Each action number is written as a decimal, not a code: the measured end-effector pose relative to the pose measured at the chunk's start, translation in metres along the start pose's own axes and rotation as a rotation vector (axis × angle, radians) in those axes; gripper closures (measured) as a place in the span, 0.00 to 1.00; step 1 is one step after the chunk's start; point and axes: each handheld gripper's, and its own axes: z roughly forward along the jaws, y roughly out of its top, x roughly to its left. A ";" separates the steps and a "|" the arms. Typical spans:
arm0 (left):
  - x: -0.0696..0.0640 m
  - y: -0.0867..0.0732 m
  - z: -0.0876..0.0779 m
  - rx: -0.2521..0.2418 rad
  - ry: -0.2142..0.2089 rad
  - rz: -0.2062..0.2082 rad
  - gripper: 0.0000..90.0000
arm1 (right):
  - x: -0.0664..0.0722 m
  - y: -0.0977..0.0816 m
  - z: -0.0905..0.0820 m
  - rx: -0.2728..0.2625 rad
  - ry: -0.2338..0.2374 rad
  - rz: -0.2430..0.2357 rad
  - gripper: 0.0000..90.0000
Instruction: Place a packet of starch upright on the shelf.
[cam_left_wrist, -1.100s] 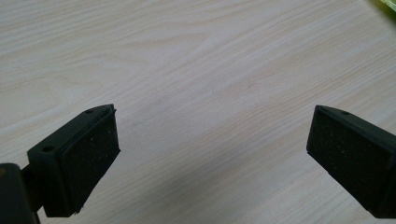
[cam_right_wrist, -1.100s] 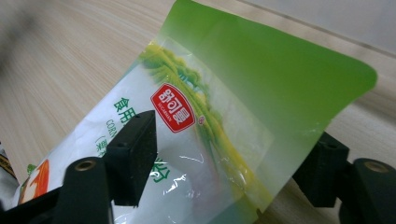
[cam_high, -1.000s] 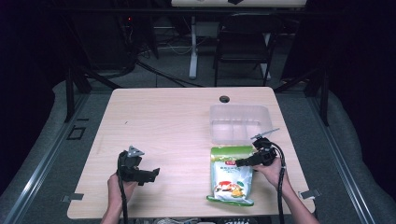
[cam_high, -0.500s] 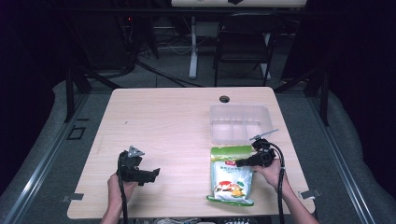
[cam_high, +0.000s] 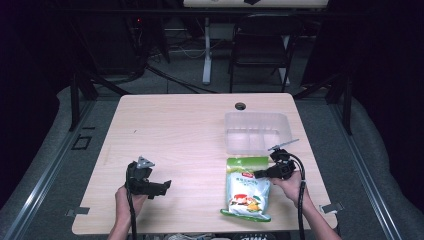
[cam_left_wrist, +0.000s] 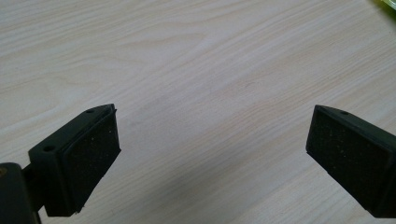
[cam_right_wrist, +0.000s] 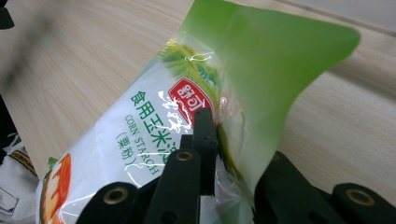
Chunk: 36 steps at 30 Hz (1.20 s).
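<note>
A green and white bag of corn starch lies flat on the wooden table at the front right. My right gripper reaches in from the right at the bag's upper part. In the right gripper view its jaws have just been closing and now pinch the bag by its green side edge; the gripper is shut on it. My left gripper hovers over bare wood at the front left. Its jaws stand wide apart in the left gripper view, with nothing between them.
A clear plastic container stands just behind the bag, at the right of the table. A dark cable hole sits near the far edge. A chair and table legs stand beyond the table.
The right gripper's jaws look closer together on the bag's edge than before. Both hands stay where they were.
</note>
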 end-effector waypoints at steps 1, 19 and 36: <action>0.000 0.000 0.000 0.000 0.000 0.001 0.03 | 0.002 0.000 -0.001 -0.003 -0.010 0.001 0.97; 0.000 0.000 0.000 -0.002 -0.004 0.000 0.03 | 0.012 -0.001 -0.010 -0.040 -0.015 -0.026 1.00; 0.000 0.000 -0.001 -0.004 -0.003 0.003 0.03 | 0.022 0.001 -0.036 -0.107 -0.014 -0.051 1.00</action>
